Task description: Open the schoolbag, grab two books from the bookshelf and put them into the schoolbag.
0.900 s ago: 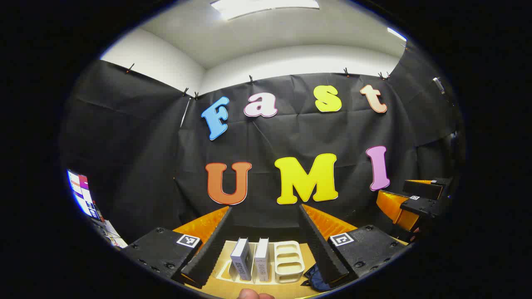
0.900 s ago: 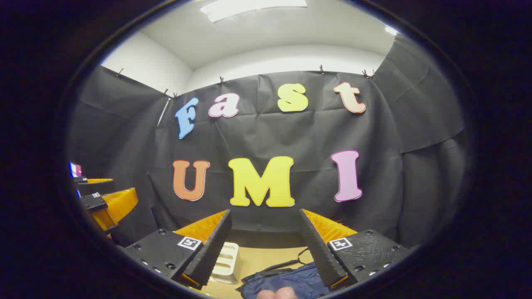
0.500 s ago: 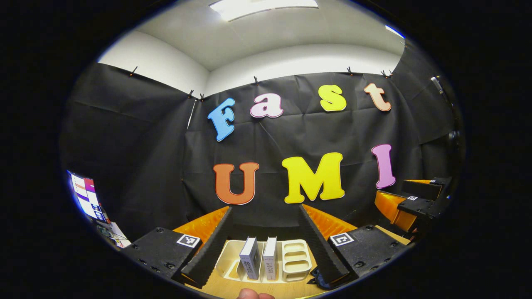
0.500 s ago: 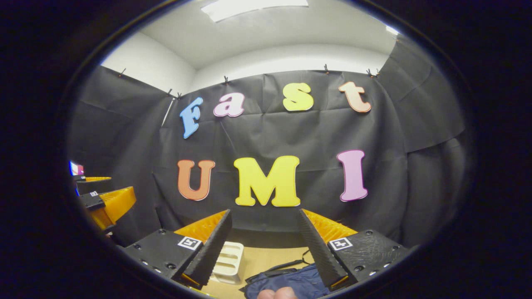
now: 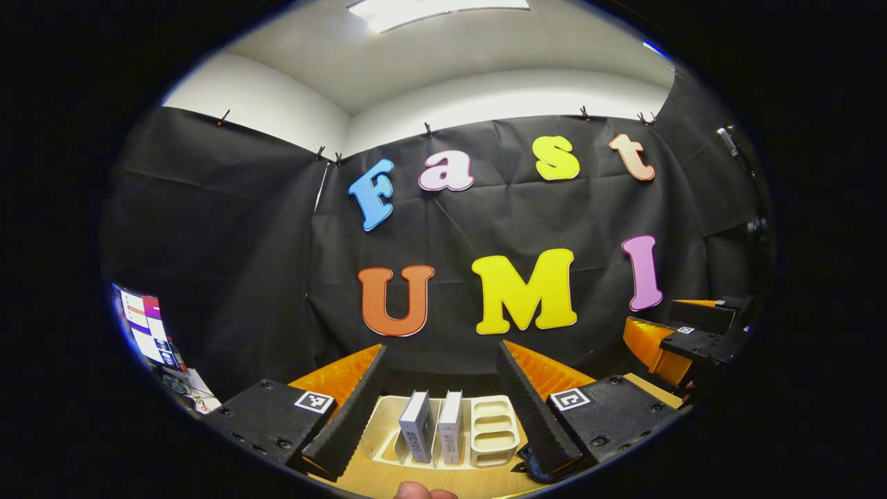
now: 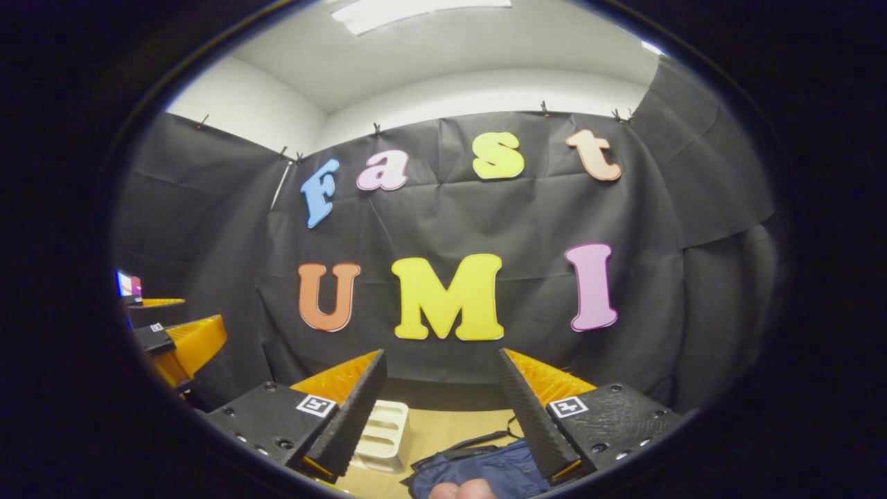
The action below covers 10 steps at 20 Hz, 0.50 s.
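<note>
Two books (image 5: pixel 433 435) w/ pale spines are seen standing upright, side by side, in a cream bookshelf (image 5: pixel 492 431), framed between the left gripper's fingers (image 5: pixel 346 416). A navy schoolbag (image 6: pixel 485 466) is laid flat, slack, low between the right gripper's fingers (image 6: pixel 527 416); zip state can't be told.
</note>
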Tool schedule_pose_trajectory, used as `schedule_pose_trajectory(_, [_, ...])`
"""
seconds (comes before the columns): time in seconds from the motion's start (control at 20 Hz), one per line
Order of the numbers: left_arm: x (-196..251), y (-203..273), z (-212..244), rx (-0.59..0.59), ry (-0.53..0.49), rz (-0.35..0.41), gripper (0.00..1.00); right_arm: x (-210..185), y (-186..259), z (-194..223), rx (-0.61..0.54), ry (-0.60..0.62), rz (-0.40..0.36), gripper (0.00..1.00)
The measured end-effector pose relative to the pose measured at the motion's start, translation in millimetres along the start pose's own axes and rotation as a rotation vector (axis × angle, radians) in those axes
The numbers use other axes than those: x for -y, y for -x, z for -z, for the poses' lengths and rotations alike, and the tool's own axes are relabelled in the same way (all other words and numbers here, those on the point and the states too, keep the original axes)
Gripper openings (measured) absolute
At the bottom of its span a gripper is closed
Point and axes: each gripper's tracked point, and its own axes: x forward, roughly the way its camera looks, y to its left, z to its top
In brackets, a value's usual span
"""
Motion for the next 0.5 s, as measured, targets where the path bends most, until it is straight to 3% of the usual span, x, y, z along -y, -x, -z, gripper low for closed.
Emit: schedule_pose_trajectory(0.5, [7,-13,4,-0.003,-0.013,0.001,0.97,15,-10,0,0.005,0.004,0.022,0.95])
